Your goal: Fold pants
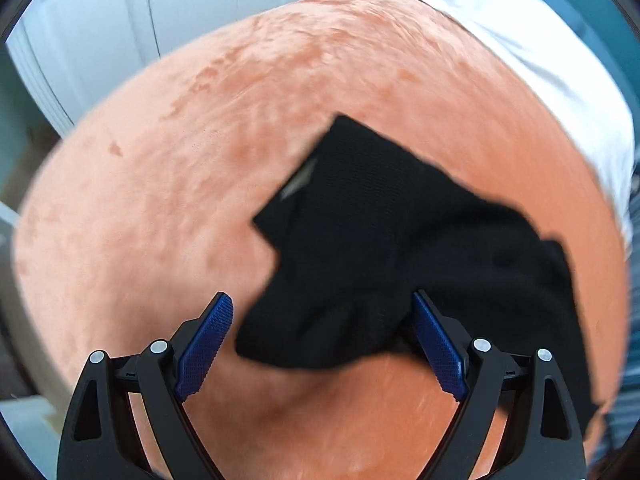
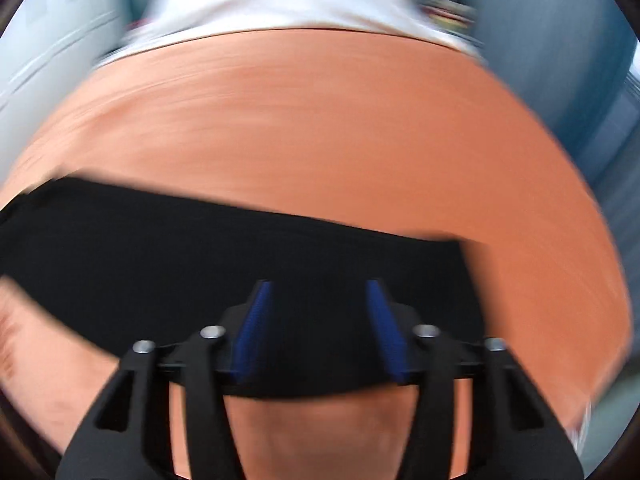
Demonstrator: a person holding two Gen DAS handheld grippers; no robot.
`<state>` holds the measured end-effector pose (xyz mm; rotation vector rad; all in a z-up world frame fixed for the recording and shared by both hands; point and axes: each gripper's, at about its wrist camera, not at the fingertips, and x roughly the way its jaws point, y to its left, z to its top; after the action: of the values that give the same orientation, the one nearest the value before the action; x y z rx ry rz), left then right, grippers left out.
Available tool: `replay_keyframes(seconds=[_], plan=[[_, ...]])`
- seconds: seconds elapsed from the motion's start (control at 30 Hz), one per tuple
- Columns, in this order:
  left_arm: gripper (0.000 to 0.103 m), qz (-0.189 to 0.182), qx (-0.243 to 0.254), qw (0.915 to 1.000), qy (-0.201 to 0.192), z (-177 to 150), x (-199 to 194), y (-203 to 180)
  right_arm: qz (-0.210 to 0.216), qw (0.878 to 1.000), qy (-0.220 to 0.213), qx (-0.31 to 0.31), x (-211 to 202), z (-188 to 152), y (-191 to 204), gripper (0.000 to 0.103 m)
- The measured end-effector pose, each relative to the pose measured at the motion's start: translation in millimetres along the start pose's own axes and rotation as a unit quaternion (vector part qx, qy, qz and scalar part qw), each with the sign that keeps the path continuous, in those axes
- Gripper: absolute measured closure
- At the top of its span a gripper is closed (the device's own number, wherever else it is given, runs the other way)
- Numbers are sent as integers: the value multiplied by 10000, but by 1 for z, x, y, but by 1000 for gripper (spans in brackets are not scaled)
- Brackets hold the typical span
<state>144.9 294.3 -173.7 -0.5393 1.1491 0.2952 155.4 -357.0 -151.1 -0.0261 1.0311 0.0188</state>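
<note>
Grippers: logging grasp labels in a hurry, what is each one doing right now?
Left gripper: open, fingers wide, black pants between them, not pinched.
Right gripper: open over the pants, fingers apart, gripping nothing.

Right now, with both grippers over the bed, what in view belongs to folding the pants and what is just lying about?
Job:
- black pants
- left gripper, open
- right gripper, open above the pants
- orange blanket under the pants

Lying about:
- white bedding
- white door

Left tool (image 1: 322,344) and right tool (image 2: 320,330): matte black plastic, angular fingers with triangular cut-outs, silver pivot screws (image 1: 481,345), and blue cross-hatched rubber pads (image 1: 206,344) lining each finger's inner face.
</note>
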Motion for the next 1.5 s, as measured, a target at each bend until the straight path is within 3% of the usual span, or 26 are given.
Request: replay_keyframes(seconds=[0.07,0.13,0.2,0.3,0.43,0.53,0.6,0.67,0.7,0.83,0.87,0.9,0.93,0.97,1.0,1.07,1.1,1.17,1.23,1.3,1.4,1.5], plan=[[16,-194,6,9996,214,23,10,4,635,9968,137,-471,18,17,76,51],[16,133,193,9996,124,47,15,2,1176,9892,211,-853,33,34,149,51],[16,332,426,9983,-210,70,9,4,1453,9829,195,-1110,42,47,203,49],[14,267,607,9973,-300,85,12,7,1822,9754,315,-1202,47,53,260,47],[14,-235,954,9936,564,96,54,3,1786,9741,319,-1350,40,43,307,34],[17,-384,1677,9812,872,96,70,-22,1758,9765,434,-1168,49,41,326,34],[58,-257,2140,9708,1055,97,75,-37,1738,9781,481,-1036,54,39,332,34],[83,-124,2307,9681,975,108,69,-47,1625,9808,460,-977,50,38,327,34],[83,-282,2330,9687,803,120,58,-53,1571,9819,436,-960,49,37,321,34],[77,-707,2131,9740,284,167,32,-76,1488,9863,247,-674,50,47,308,29],[71,-548,2058,9770,33,175,37,-79,1445,9874,226,-611,53,50,306,27],[64,56,2023,9785,-396,181,44,-80,1407,9881,225,-577,56,53,303,26],[54,599,2045,9756,-519,185,52,-77,1347,9891,246,-551,60,55,301,26],[49,1109,1963,9735,-378,188,65,-68,1306,9897,268,-514,62,59,299,26],[50,1044,1716,9796,-105,189,70,-52,1333,9896,272,-472,63,63,299,26],[49,467,1282,9906,42,179,59,-25,1536,9867,209,-489,62,70,297,26],[41,266,1169,9928,36,169,50,-13,1605,9855,181,-528,63,76,297,26],[26,212,1126,9934,9,148,37,3,1711,9835,174,-564,73,87,300,26],[25,123,1160,9932,16,130,26,14,1863,9804,210,-599,89,104,306,30],[22,-147,1180,9923,342,111,27,21,1890,9788,332,-715,109,120,316,40],[22,-525,1027,9906,736,86,29,37,1804,9798,442,-736,124,132,326,42],[22,-1185,652,9832,1226,46,34,48,2006,9773,301,-610,110,129,332,42]])
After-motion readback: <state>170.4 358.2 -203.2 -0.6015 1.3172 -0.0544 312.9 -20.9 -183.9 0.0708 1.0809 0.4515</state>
